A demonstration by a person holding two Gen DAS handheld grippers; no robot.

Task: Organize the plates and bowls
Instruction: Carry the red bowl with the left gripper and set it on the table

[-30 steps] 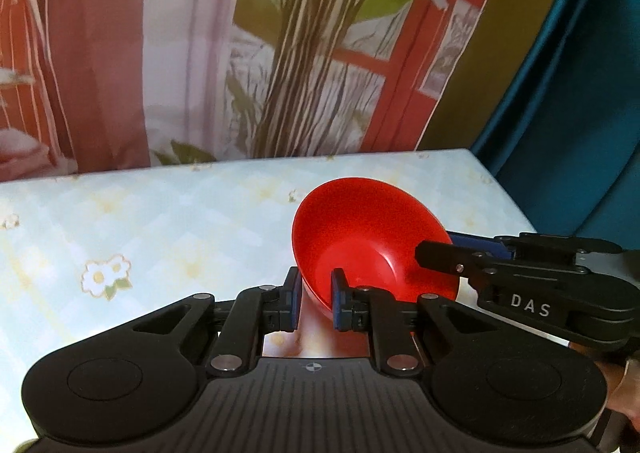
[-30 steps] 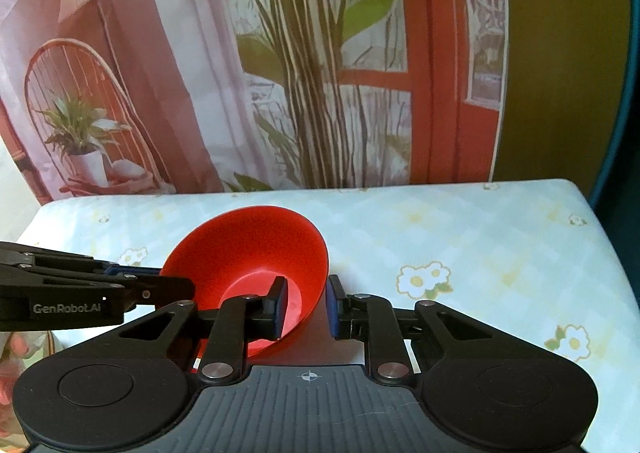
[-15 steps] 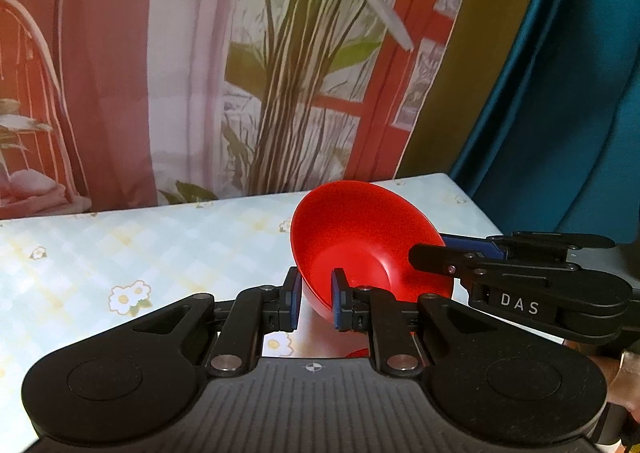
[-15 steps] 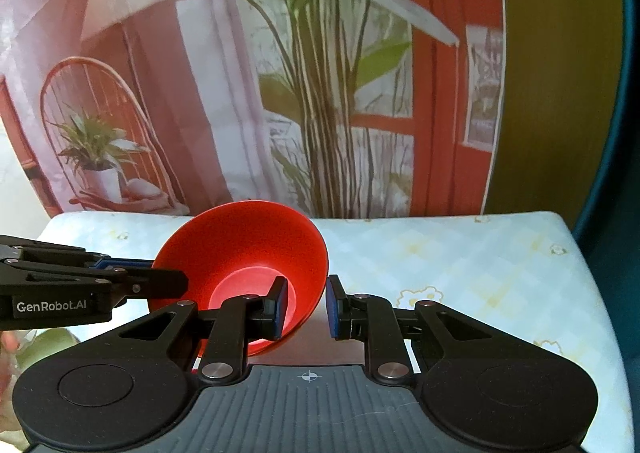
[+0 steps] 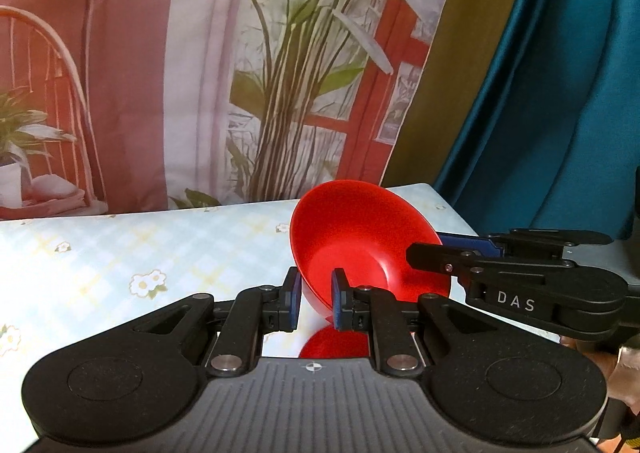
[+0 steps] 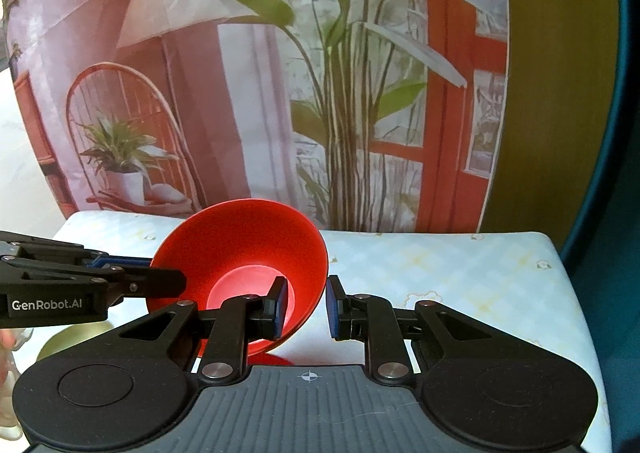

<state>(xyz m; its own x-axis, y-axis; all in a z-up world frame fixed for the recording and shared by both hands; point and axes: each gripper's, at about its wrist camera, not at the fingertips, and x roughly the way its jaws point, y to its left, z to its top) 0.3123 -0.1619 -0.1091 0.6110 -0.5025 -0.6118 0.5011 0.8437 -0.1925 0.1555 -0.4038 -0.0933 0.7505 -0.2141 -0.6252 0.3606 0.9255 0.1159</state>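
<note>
A red bowl (image 5: 360,237) hangs above the table, held at opposite rims. My left gripper (image 5: 314,299) is shut on its near-left rim. My right gripper (image 6: 304,307) is shut on the opposite rim, and the bowl (image 6: 248,265) tilts toward its camera. In the left wrist view the right gripper (image 5: 452,249) reaches in from the right. In the right wrist view the left gripper (image 6: 132,273) reaches in from the left. Another red dish (image 5: 334,343) shows partly below the bowl, mostly hidden; it also shows in the right wrist view (image 6: 276,359).
The table has a pale floral cloth (image 5: 120,253), (image 6: 440,277). A greenish dish (image 6: 72,337) lies at the lower left of the right wrist view. A printed plant backdrop (image 5: 280,73) and a teal curtain (image 5: 560,93) stand behind the table.
Both grippers have lifted the red bowl higher above the table; the views tilt up and a red dish appears underneath.
</note>
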